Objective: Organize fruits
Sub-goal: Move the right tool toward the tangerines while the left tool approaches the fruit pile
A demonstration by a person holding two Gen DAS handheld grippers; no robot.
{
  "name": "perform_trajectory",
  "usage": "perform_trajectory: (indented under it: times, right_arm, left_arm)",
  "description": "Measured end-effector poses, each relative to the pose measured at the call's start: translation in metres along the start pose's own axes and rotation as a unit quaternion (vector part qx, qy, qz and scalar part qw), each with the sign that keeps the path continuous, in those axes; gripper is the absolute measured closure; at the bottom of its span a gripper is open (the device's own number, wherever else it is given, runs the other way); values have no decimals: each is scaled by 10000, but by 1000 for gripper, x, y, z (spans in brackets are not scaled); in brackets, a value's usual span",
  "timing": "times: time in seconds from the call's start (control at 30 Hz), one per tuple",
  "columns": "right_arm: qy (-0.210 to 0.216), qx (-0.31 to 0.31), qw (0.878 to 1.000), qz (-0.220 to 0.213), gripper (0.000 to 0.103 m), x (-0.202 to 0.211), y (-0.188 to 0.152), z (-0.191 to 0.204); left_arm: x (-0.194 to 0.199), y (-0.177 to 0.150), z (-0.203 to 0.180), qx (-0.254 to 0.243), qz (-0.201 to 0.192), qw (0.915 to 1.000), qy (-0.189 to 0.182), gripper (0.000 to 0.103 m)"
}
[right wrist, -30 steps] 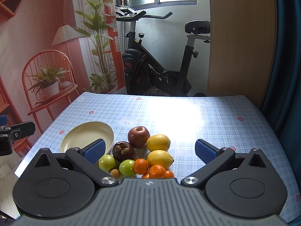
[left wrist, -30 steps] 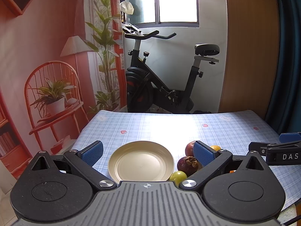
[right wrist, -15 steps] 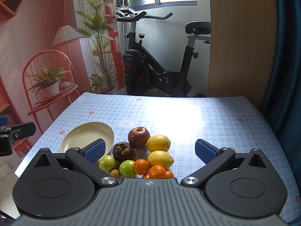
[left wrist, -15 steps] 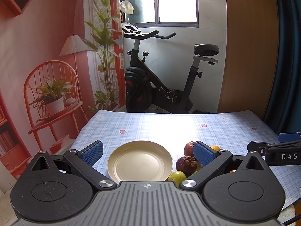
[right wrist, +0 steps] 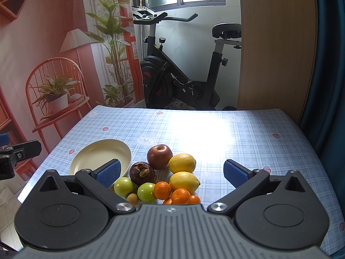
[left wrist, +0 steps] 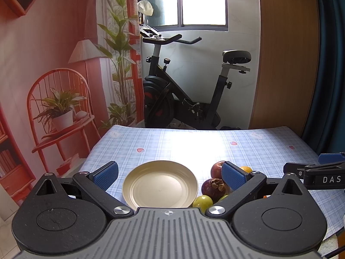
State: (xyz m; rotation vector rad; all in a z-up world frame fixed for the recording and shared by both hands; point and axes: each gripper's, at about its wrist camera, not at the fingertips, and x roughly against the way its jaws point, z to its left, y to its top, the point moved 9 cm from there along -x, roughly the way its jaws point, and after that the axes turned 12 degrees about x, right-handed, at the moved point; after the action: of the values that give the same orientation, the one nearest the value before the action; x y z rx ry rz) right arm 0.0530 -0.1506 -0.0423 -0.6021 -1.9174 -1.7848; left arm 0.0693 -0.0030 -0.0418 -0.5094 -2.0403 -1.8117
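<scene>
Right wrist view: fruit pile sits near the table's near edge, left of centre, just right of the plate.
Fruit count: one red apple [right wrist: 159, 157], one dark purple mangosteen [right wrist: 142, 173], two yellow lemons [right wrist: 182, 163], two green round fruits [right wrist: 123, 186], at least three small oranges [right wrist: 162, 190] partly hidden behind the gripper body, and one tiny tan round fruit [right wrist: 132, 198].
Packing: the fruits crowd together, many touching; the apple stands farthest from the near edge.
Cream round plate [left wrist: 160, 184]: one, nothing on it, near the table's left edge, just beside the mangosteen and one green fruit.
Right gripper [right wrist: 172, 172]: blue-padded fingers spread wide, clamped on nothing, hovering above the pile at the near edge.
Left gripper [left wrist: 169, 175]: fingers spread wide, holding nothing, hovering with the plate between them.
Table with blue plaid cloth [right wrist: 237, 138]: far half and whole right side bare; sun glare at the centre.
Beyond the far edge: one black exercise bike [right wrist: 179, 64], a wooden panel on the right, a red printed backdrop on the left.
</scene>
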Motion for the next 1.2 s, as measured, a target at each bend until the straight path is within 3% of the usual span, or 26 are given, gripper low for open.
perform_trajectory:
  times: [0.13,0.23,0.33,0.5,0.63,0.73,0.9,1.07,1.2]
  right_arm:
    - [37,-28,10000,-65,0,0,-1,-1]
    - [173,31,9991,-379,0,2,2,-3]
    - [120,48,9970,-767,0,0,8,-15]
    - [-381,3,9896,-1389,0,-9,7,-42]
    - [-258,-86,9873,-1564,0,-23,-5,-50]
    - [-149,-51,9883,-1519,0,-36,-16,-48]
    - [122,381,9930,-1110,0,-57,-39,-32]
    - [117,778,9898,-1188,0,-62,-56,-19]
    - [201,781,9922,-947,0,-75,-71,-14]
  left_arm:
    - [-5,-4,1,69,139,9999,-30,0]
    - [-10,-4,2,44,145,9998,-100,1]
    - [-14,1,3,-77,-15,9998,-167,1]
    - [-27,8,6,14,-471,9984,-302,3]
    - [-44,5,-2,166,-697,9955,-614,3]
    - [-62,-3,-10,114,-504,9964,-676,5]
    - [-95,-27,-28,373,374,9903,-1288,9]
    - [-119,-48,-33,395,661,9892,-1249,10]
    - [-130,-62,-30,518,882,9865,-1278,10]
